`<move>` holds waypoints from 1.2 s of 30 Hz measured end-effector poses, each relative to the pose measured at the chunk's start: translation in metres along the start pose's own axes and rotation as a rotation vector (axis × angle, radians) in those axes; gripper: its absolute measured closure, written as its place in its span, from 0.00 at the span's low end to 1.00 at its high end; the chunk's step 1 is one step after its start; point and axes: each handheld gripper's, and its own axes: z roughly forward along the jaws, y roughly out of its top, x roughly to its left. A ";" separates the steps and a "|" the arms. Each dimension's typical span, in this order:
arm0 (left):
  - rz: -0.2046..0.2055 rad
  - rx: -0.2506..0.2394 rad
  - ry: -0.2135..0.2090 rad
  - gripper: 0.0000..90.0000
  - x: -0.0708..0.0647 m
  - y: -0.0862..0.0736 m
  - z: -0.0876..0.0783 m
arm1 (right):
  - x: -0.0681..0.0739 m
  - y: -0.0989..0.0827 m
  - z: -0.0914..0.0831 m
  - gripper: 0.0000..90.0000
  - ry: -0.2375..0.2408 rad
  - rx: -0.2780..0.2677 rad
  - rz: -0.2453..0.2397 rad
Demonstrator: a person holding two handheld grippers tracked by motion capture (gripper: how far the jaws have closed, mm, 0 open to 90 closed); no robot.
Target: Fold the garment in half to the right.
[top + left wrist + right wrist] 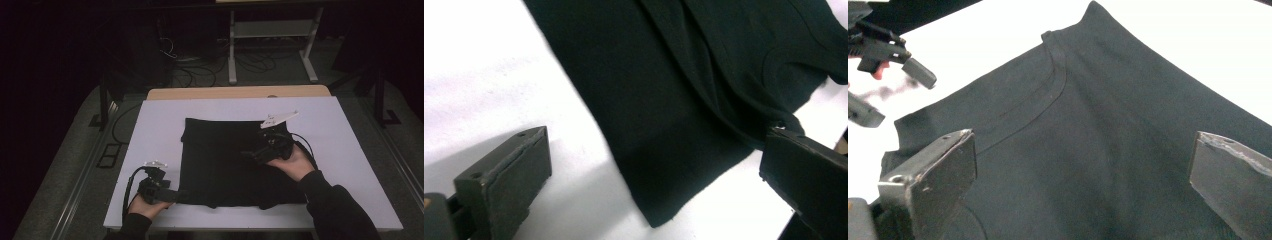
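A black T-shirt [225, 165] lies folded flat on the white table [150, 130]. My left gripper [167, 196] is at the shirt's near left corner, low over the table. Its jaws stand wide open, and the shirt's corner [649, 165] lies between them in the left gripper view [654, 150]. My right gripper [252, 155] hovers over the right half of the shirt, open. The dark cloth and its collar seam [1048, 95] spread under it in the right gripper view [1083, 150]. That view also takes in the left gripper [893, 85] at its upper left, open.
A wooden board edge [240, 92] runs behind the white table. Beyond it on the floor are a white metal stand [270, 30] and loose cables [200, 70]. Black frame legs [103, 100] stand beside the table. Bare white surface surrounds the shirt.
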 end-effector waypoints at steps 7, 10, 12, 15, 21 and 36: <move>-0.020 0.009 -0.031 0.12 -0.001 -0.001 -0.001 | -0.005 0.014 0.011 0.00 0.001 -0.007 0.011; -0.022 0.012 -0.030 0.19 0.000 -0.001 -0.001 | -0.007 0.021 0.014 0.00 0.001 -0.016 0.013; -0.029 0.014 -0.038 0.26 0.000 -0.001 -0.001 | -0.007 0.025 0.015 0.00 -0.001 -0.022 0.013; -0.035 0.018 -0.045 0.36 -0.001 -0.001 0.000 | -0.008 0.030 0.017 0.00 -0.002 -0.038 0.016; -0.047 0.024 -0.053 0.49 -0.001 -0.001 0.002 | -0.010 0.036 0.020 0.00 -0.005 -0.054 0.020; -0.023 0.061 -0.025 0.82 -0.002 0.002 0.007 | -0.017 0.042 0.030 0.00 -0.008 -0.055 0.023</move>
